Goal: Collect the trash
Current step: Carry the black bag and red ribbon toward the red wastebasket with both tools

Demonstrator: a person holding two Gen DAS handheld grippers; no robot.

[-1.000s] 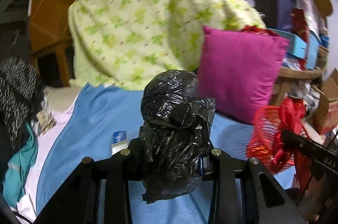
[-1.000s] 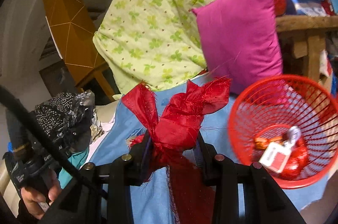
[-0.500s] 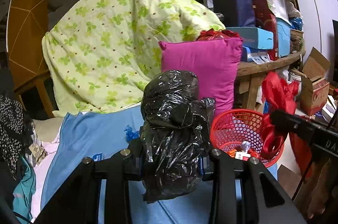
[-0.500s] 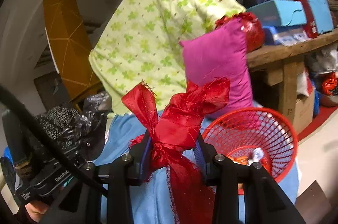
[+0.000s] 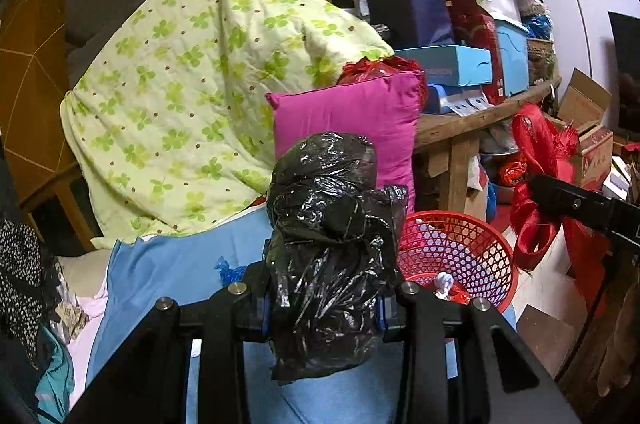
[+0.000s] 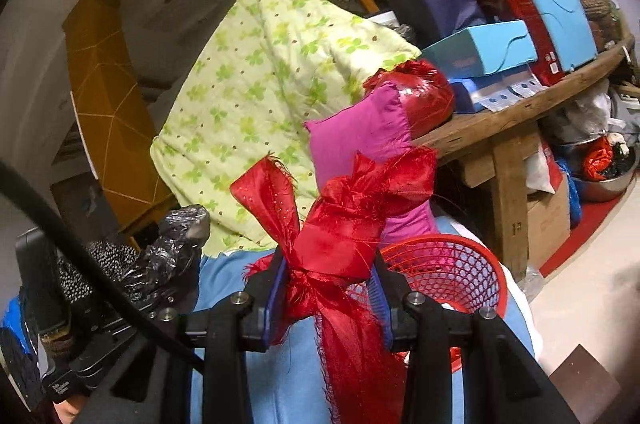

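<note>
My left gripper (image 5: 322, 308) is shut on a crumpled black plastic bag (image 5: 332, 240), held above the blue sheet (image 5: 168, 272). My right gripper (image 6: 328, 300) is shut on a knotted red ribbon cloth (image 6: 340, 236), its frayed tail hanging down. A red mesh basket (image 5: 460, 252) stands on the sheet just right of the black bag; it holds some wrappers. In the right wrist view the basket (image 6: 444, 272) lies just behind and right of the ribbon. The right gripper with the ribbon (image 5: 536, 192) shows at the right of the left wrist view. The left gripper with the bag (image 6: 160, 264) shows at lower left.
A magenta pillow (image 5: 348, 128) and a green clover quilt (image 5: 192, 92) lean behind the sheet. A wooden table (image 6: 516, 120) piled with boxes stands at the right, with cardboard boxes and a metal bowl (image 6: 604, 180) beneath. Clothes (image 5: 24, 284) lie left of the sheet.
Both grippers have tilted up and swung right with their loads held. The basket now sits lower and closer under each, and the table and stair rail have come into view.
</note>
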